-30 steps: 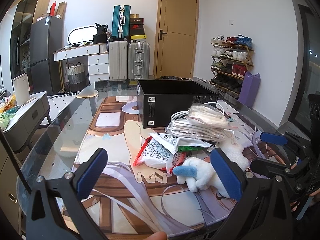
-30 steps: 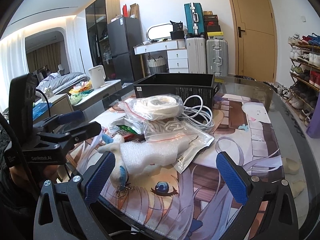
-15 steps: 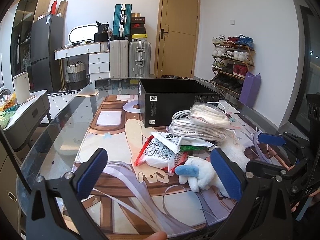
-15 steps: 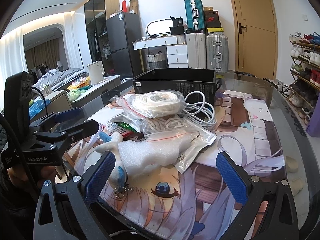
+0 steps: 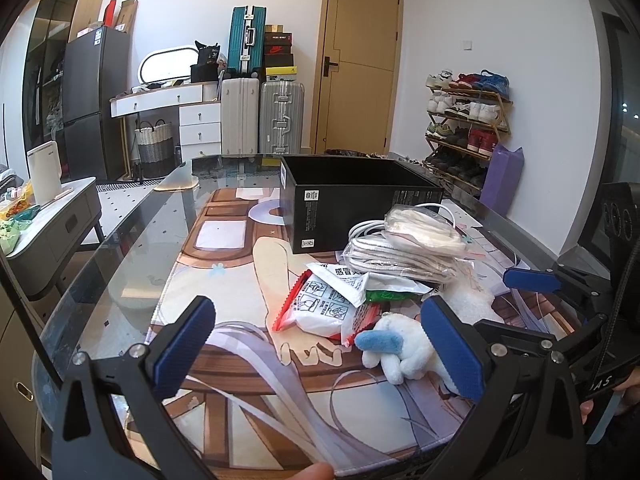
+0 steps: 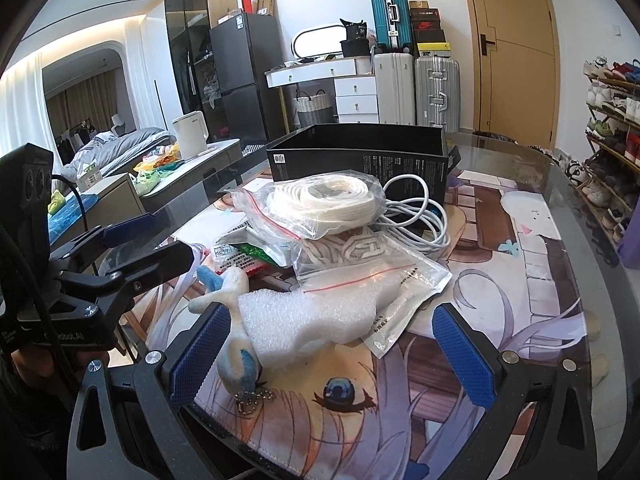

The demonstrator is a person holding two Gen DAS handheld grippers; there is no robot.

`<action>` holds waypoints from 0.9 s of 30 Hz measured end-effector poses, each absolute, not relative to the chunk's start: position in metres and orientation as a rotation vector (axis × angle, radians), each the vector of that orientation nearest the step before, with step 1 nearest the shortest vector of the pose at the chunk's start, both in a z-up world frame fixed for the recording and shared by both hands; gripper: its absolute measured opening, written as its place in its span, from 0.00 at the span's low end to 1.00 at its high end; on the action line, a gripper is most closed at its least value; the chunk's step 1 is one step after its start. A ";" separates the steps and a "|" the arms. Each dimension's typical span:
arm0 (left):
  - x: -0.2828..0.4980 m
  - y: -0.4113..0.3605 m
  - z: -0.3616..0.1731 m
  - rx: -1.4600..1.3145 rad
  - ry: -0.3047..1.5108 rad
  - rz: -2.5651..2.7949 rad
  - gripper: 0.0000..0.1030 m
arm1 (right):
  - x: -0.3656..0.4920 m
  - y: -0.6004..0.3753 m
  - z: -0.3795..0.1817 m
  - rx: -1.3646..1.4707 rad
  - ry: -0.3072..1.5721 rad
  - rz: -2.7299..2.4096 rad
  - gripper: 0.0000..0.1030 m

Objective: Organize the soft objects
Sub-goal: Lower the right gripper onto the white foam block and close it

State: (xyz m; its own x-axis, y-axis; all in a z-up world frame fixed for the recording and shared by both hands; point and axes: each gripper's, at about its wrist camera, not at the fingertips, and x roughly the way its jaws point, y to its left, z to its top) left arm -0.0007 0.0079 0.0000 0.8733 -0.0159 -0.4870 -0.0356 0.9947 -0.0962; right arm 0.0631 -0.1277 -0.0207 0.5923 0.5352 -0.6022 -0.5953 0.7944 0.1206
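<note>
Presently observed: left gripper (image 5: 316,344) with blue-padded fingers spread wide, holding nothing, poised over the near edge of the printed desk mat (image 5: 224,264). Right gripper (image 6: 332,350) likewise spread wide and empty, its left pad beside the white plush toy (image 6: 236,320).

Pile of soft objects heaped mid-mat, just near of the open black box (image 5: 352,204). Noted in the pile:
- white plush toy with blue ear (image 5: 396,348) lying at the near edge, a ball chain at its near end in the right wrist view;
- white foam sheet (image 6: 308,316) resting against the plush;
- red-edged sachet (image 5: 320,312) printed with pictogram panels, Chinese characters on an adjoining white packet (image 5: 344,280), not fully legible;
- green packet (image 5: 384,295) partly buried;
- zip bag of coiled white webbing (image 6: 320,200) on top, red seal strip visible;
- second zip bag (image 6: 372,272) beneath, holding patterned strap, small print along its edge unreadable;
- white cable (image 6: 416,216) looped against the box.

Box side bearing a small square label and fine white text, unreadable. Left gripper body, seen in the right wrist view, marked with lettering ending "AI", partly hidden.

Far side: teal suitcase (image 5: 246,40) atop the luggage, with red-and-black shoe boxes just right of it; shoe rack (image 5: 464,120) at far right.
</note>
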 end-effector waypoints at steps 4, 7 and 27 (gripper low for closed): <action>-0.001 0.010 -0.001 -0.106 0.509 0.016 1.00 | 0.066 -0.121 -0.022 -0.110 0.677 0.652 1.00; 0.000 0.013 -0.001 -0.114 0.512 0.027 1.00 | 0.069 -0.118 -0.024 -0.103 0.687 0.652 1.00; 0.001 0.017 0.001 -0.120 0.509 0.026 1.00 | 0.073 -0.142 -0.028 -0.044 0.722 0.621 1.00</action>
State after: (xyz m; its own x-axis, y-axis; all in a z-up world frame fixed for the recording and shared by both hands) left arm 0.0008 0.0167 0.0008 0.8728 -0.0051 -0.4880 -0.0546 0.9927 -0.1079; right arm 0.0729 -0.1424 -0.0284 0.5799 0.5161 -0.6304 -0.5458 0.8205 0.1697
